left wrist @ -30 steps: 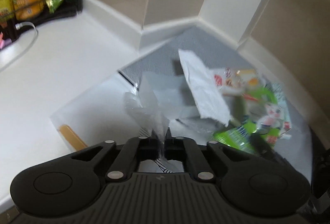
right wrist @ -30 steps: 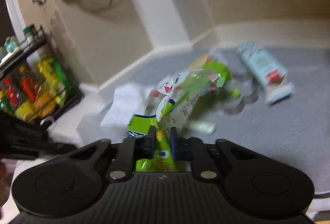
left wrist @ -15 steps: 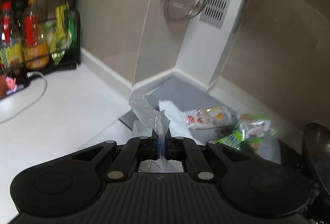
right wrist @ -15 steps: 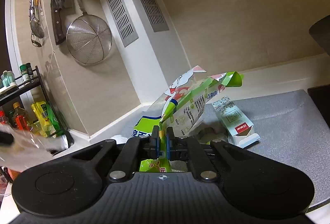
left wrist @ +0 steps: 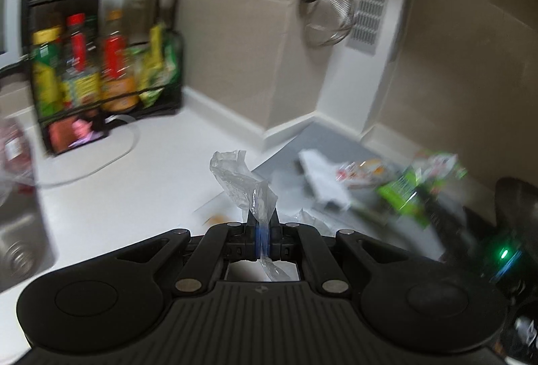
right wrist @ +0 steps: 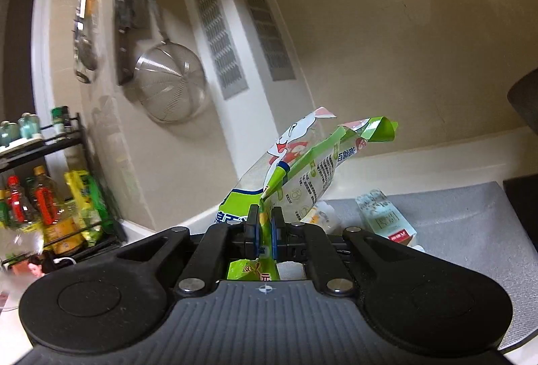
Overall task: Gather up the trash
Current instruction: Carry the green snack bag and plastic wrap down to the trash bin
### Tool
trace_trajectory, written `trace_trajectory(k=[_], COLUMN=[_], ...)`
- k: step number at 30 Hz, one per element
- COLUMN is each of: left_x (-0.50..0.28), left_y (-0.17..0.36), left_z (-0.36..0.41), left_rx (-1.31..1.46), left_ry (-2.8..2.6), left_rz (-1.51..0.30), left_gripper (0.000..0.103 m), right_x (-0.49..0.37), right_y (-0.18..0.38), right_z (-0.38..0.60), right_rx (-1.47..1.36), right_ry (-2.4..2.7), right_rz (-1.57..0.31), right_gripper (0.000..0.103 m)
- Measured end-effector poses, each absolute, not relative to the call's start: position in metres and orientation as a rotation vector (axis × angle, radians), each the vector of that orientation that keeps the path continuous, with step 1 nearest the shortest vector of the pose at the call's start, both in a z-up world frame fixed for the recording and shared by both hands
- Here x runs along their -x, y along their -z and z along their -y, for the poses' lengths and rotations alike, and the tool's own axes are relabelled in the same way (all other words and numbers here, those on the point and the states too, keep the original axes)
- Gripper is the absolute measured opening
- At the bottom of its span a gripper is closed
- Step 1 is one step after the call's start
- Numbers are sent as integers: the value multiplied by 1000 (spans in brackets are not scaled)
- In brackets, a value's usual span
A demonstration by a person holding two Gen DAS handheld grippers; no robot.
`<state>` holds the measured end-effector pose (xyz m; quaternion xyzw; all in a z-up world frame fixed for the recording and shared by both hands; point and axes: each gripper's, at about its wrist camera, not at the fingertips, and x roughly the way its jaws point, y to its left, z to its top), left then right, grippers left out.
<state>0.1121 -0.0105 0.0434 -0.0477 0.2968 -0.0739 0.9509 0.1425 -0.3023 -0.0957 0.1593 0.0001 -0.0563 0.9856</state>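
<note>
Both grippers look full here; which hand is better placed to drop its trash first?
Neither clearly: no bin shows. Left gripper pinches clear plastic film, right gripper a green snack bag. Left, hedged: it holds the smaller, lighter piece.

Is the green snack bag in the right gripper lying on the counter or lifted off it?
Lifted. The right gripper is shut on the green snack bag, which stands up in the air above the grey mat.

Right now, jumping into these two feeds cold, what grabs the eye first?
The green snack bag sticks up from the shut right hand-held gripper. A crumpled clear plastic wrapper is pinched in the left hand-held gripper. Behind, more wrappers litter the grey mat in the counter's corner.
</note>
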Motion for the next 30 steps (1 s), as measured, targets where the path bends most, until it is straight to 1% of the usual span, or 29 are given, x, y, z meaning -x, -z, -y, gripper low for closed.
trace_trajectory(k=[4,10,17,21,30], left_x=[-74,-37,-11,3,16], left_y=[-28,3,41,63,106], left_z=[-23,-56,-73,-75,-82], left_rx=[94,102,84,39,18], left_ry=[111,86,70,53,66], left_rz=[-627,-696,-760,-782,-850], left_gripper=[3,3,3,3,3], right_x=[-106,-15,57,72,66], right_y=[83,62,69,80,115], right_z=[279,234,170,137,96], right_rx=[-297,-253,-163,-132,-86], right_ry=[65,-140,-323,-364,-354], right_rz=[17,7,-115,-186,-425], right_gripper=[7,7,7,7,7])
